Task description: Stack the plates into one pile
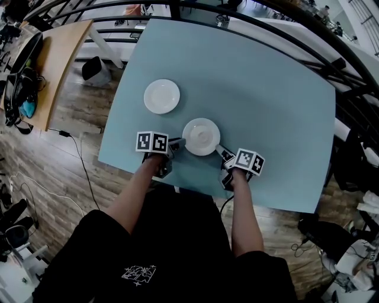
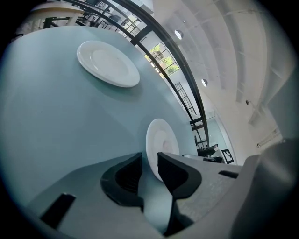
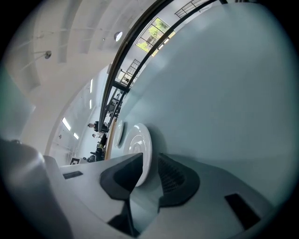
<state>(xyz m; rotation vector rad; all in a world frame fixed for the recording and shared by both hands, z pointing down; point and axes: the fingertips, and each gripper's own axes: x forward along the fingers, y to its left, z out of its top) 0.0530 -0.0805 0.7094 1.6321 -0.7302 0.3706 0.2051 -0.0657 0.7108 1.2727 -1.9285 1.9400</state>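
Nothing is stacked yet: the near plate (image 1: 201, 137) lies flat at lower centre of the blue tabletop (image 1: 266, 106), and the far plate (image 1: 161, 96) sits apart from it to the upper left. The left tool (image 2: 149, 155) and the right tool (image 3: 150, 156) each straddle an opposite rim of the near plate, jaws partly apart and not clamped on it, so lifting and setting it on the far plate is all still to do. The tabletop between the plates is bare; a wooden bench (image 1: 59, 59) and dark railing (image 1: 237, 9) lie beyond its edges.
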